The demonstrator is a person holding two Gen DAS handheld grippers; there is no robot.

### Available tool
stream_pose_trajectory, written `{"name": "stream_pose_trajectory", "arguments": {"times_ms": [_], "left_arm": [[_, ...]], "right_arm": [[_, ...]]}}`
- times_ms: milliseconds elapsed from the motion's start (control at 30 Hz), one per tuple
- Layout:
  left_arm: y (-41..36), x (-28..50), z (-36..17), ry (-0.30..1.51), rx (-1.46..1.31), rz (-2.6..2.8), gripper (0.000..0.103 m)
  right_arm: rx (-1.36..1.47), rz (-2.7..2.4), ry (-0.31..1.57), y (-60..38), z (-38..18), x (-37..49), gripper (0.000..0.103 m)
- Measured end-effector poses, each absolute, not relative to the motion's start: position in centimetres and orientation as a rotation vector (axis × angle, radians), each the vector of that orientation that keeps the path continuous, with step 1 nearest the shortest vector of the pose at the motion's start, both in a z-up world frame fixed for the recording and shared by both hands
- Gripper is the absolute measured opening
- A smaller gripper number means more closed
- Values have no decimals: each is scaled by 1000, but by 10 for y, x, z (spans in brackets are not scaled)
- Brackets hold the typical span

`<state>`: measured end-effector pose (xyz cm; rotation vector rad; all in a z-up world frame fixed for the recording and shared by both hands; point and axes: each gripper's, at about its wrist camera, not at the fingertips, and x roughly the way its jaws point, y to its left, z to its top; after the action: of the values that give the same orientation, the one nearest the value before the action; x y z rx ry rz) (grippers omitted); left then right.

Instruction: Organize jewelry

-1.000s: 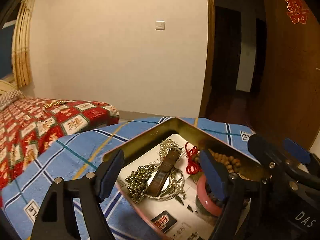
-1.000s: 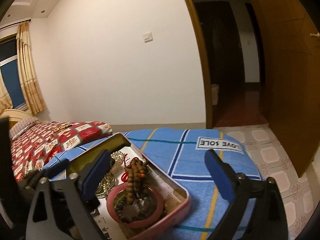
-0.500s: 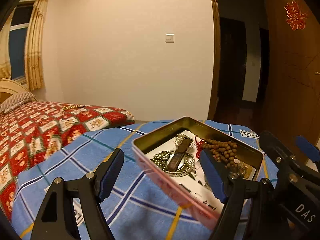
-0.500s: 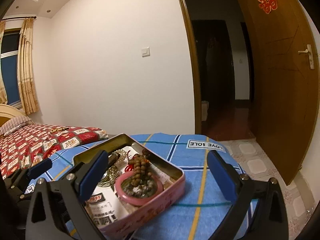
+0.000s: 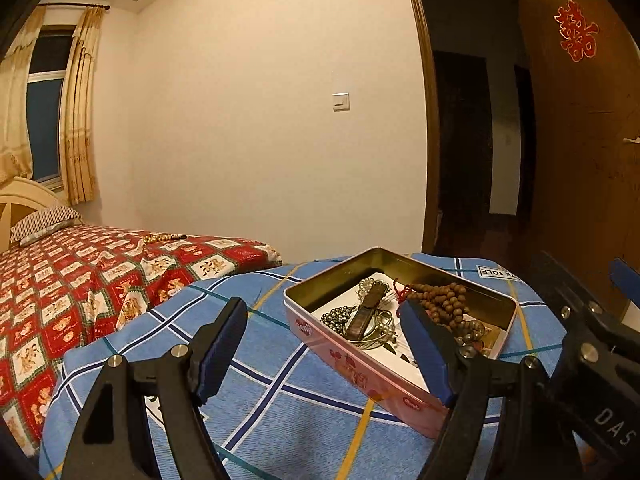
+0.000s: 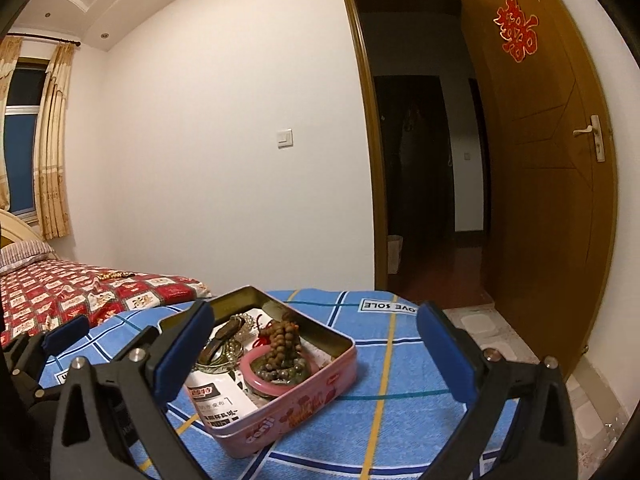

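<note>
A: How many containers do we count ahead of the claws?
B: One pink tin [image 6: 296, 412].
A: And inside?
B: One pink bangle [image 6: 276, 386], one wooden bead string [image 6: 284, 338], one silver bangle [image 5: 376, 340].

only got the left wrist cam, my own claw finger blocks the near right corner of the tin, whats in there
Observer: A pink bangle lies flat in that corner of the tin; the right wrist view shows it clearly.
Operator: anything inside the ring
Observer: Yes, greyish beads sit inside it, and the brown bead strand is piled over its far edge.
Operator: is the right claw holding anything
Observer: No. The right claw is open, with nothing between its fingers.
</note>
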<state>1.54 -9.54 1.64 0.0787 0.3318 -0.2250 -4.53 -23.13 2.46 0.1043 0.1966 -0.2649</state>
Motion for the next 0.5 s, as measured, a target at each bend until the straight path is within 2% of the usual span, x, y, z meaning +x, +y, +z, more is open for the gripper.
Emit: {"name": "stream_pose_trajectory", "arguments": {"times_ms": [500], "left_arm": [[-93,13,17,330,69,-214,81]], "right_arm": [[130,-281,191,-237,24,-47,103]]}}
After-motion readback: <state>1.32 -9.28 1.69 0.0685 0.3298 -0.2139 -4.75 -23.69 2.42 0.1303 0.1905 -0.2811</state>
